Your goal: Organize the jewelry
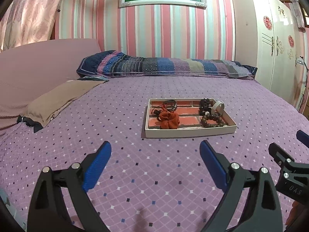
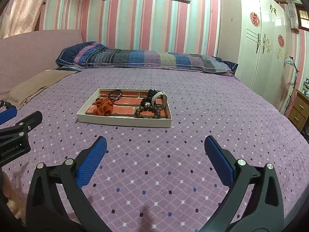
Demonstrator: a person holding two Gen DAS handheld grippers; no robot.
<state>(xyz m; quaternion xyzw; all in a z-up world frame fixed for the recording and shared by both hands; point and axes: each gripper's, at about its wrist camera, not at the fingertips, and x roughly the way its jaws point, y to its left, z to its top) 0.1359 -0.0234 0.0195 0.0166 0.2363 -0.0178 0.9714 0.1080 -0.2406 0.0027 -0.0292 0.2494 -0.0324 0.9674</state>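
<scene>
Jewelry tray [image 1: 190, 132] lying on purple bedspread [image 1: 154, 174], sitting at 12 o'clock from left gripper [image 1: 155, 150] and toward 11 o'clock from right gripper [image 2: 155, 145]. Red scrunchie [image 1: 169, 120] resting at tray's 9 o'clock end, wooden bead bracelet [image 1: 212, 120] at 3 o'clock end, white bangle [image 1: 218, 105] leaning just behind beads. Both grippers hovering released, blue pads wide apart (nothing between them), well short of tray. Patchwork pillow [image 1: 166, 63] lying at 12 o'clock beyond.

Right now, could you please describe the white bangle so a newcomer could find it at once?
On the purple bedspread sits a shallow white tray. In its far right corner the white bangle leans on edge: the only pale, smooth ring there, beside dark wooden beads.
</scene>
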